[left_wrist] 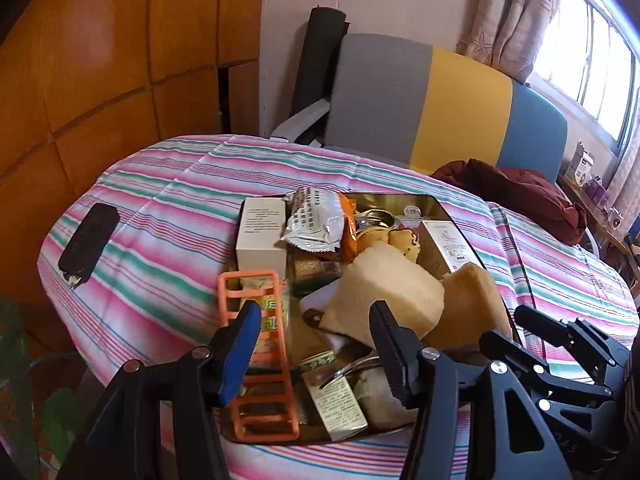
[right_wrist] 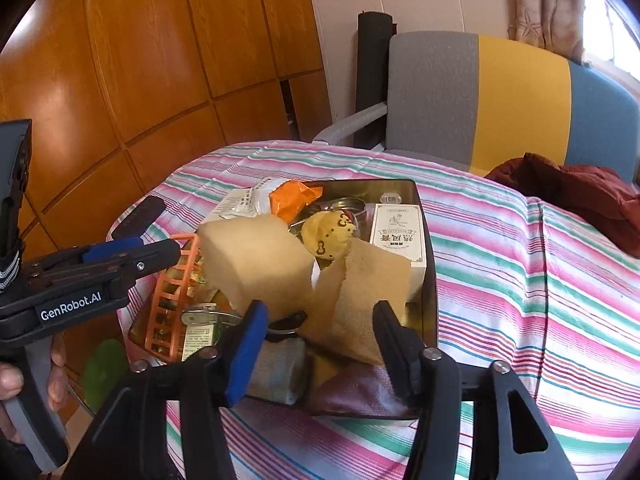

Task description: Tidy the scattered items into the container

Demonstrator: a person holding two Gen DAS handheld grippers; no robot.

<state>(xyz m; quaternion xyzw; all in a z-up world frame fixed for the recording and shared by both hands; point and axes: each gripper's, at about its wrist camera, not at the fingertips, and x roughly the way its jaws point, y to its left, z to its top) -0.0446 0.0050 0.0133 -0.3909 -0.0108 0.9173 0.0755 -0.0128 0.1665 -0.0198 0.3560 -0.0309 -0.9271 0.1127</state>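
Both grippers hover at the near edge of the metal tray (left_wrist: 436, 204), which sits on the striped tablecloth (left_wrist: 168, 200) and is piled high. The left gripper (left_wrist: 316, 344) has its jaws spread wide with nothing between them, poised just above an orange plastic rack (left_wrist: 260, 356) that leans at the tray's near left corner. The right gripper (right_wrist: 318, 344) is just as wide apart and empty, with a torn tan sponge (right_wrist: 360, 300) standing right ahead of its fingertips. Beside that sponge, a paler sponge block (right_wrist: 256, 260) tilts against the heap. Farther back in the tray lie a silver snack packet (left_wrist: 316, 220), an orange wrapper (right_wrist: 292, 196), a white box (left_wrist: 260, 236) and a printed carton (right_wrist: 396, 236). One thing is left outside: a dark flat case (left_wrist: 90, 240) lies well apart on the cloth, far left. A hand (right_wrist: 24, 384) grips the left tool's handle.
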